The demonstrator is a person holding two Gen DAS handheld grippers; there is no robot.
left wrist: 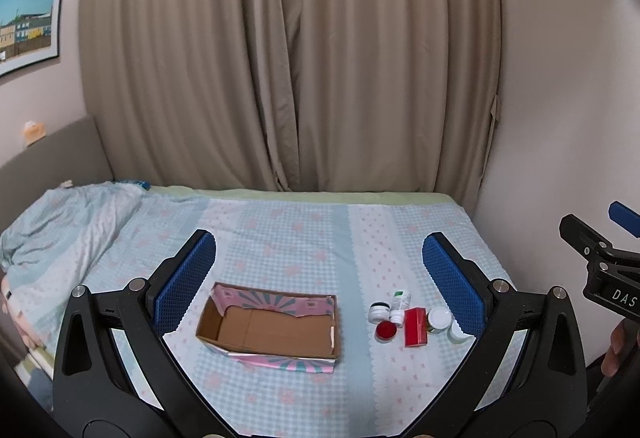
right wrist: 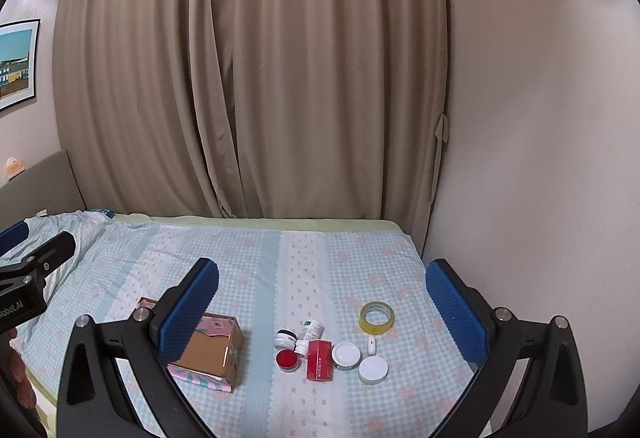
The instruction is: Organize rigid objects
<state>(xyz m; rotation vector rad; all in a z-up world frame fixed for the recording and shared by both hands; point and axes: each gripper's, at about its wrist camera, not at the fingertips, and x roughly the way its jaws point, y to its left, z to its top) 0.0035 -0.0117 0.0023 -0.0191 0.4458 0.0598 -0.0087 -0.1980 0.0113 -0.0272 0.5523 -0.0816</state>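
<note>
A: How do the two tongs stand?

B: Both are spread wide with nothing between the pads. The left gripper (left wrist: 320,266) hangs above the bed (left wrist: 280,230); in its own view the open cardboard box (left wrist: 272,326) lies between its fingers, toward the near left one. The right gripper (right wrist: 322,292) is likewise released and raised over the sheet.

A: And the things to be sorted?

B: They sit in a cluster on the bed, to the right of the box and apart from it. In the right wrist view the cluster lies between the two fingers, nearer the camera than the fingertips. There is a red box (right wrist: 319,360) lying flat, with a red-lidded jar (right wrist: 287,359) just left of it. Beyond those, a dark-lidded jar (right wrist: 285,339) and a small white bottle (right wrist: 309,336) on its side, its cap close to the red box.

A: What lies right of the red box?

B: A white-lidded jar (right wrist: 345,355) just beside it, and a second white round lid or jar (right wrist: 373,369) nearer and farther right. A small white oblong piece (right wrist: 372,345) lies beyond that, and a roll of yellowish tape (right wrist: 377,317) sits farther back still.

A: Is anything in the box?

B: Its brown floor shows bare in the left wrist view. Neither gripper touches any object.
</note>
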